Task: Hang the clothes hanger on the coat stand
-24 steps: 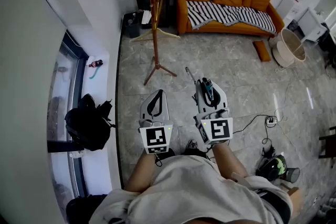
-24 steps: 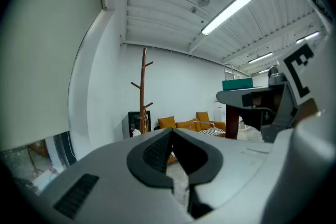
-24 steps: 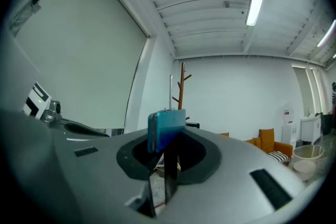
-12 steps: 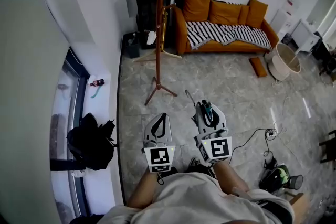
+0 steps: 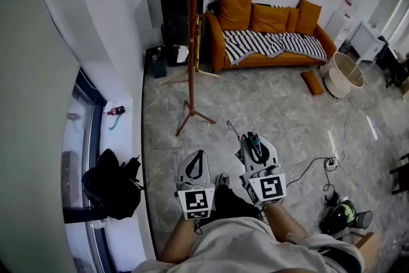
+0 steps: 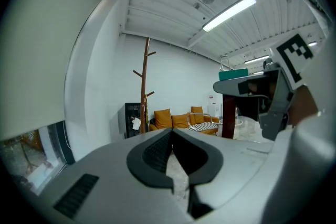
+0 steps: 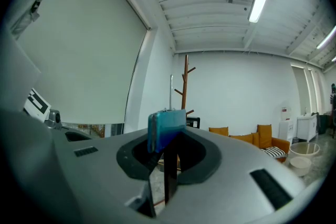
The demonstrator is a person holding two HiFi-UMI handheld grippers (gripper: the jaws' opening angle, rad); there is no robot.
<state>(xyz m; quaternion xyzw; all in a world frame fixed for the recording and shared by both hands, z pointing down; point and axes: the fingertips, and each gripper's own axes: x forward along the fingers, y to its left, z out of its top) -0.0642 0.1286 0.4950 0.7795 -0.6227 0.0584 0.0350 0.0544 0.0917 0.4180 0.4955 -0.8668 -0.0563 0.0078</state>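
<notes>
Bare floor [image 5: 275, 102] reaches coat stand [image 5: 191, 41] — sofa [image 5: 268, 41] beside

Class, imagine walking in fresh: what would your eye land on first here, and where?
The orange sofa against the far wall, with a striped throw, stands out most. Left of it rises the tall wooden coat stand. Close by, the right gripper clamps a teal clothes hanger.

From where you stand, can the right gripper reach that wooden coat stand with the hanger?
Probably not yet. The right gripper, jaws shut on the clothes hanger, is well short of the coat stand across bare floor. Nothing blocks the way, so stepping closer should do it.
</notes>
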